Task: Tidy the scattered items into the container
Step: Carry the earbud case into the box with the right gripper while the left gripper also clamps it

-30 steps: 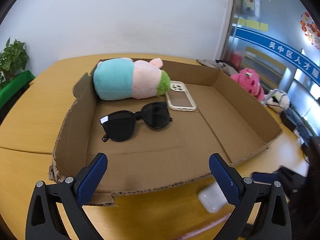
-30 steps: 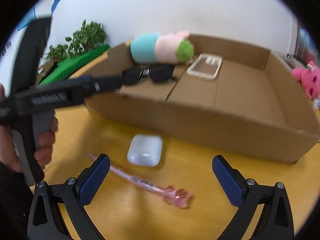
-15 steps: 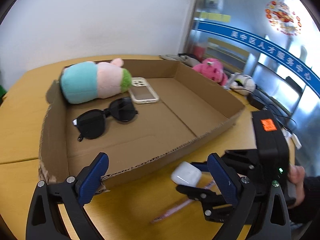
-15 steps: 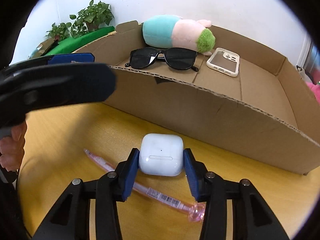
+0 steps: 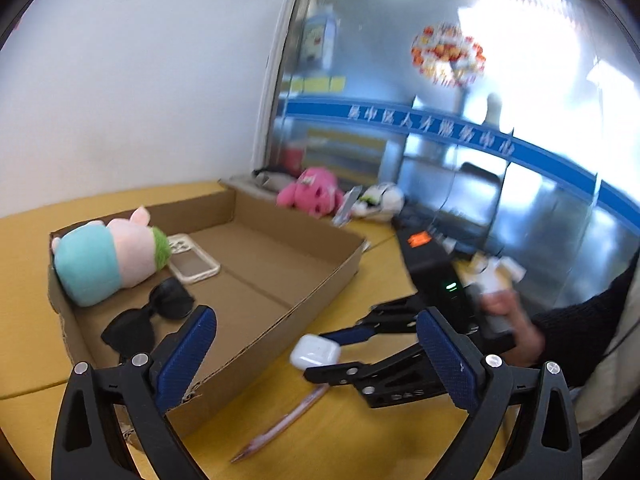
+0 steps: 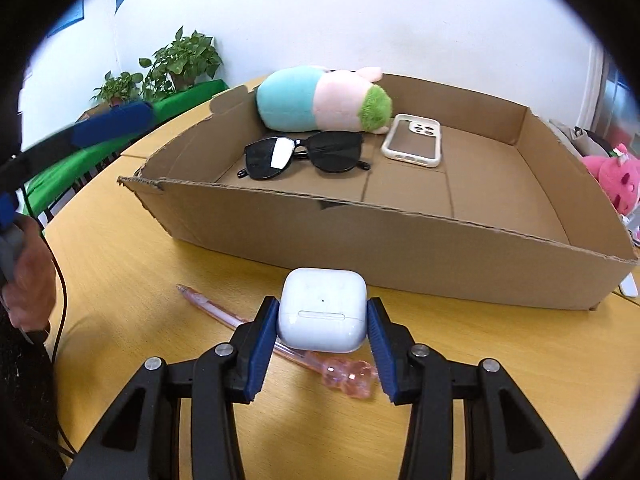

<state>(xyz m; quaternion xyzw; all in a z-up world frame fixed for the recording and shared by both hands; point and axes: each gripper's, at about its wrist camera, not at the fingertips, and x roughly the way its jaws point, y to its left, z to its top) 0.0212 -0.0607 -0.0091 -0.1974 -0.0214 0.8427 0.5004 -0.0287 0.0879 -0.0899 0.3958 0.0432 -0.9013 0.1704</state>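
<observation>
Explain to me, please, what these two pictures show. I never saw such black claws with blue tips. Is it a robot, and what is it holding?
It is no robot: a person holds one claw in each hand, and each claw carries a wide-angle camera that looks along its fingers.

One picture is from the left claw, which is open and holds nothing. The other is from the right claw, shut on a white earbud case.

On the yellow table stands a cardboard box with a plush toy, sunglasses and a phone case inside. A pink pen lies on the table outside the box.
</observation>
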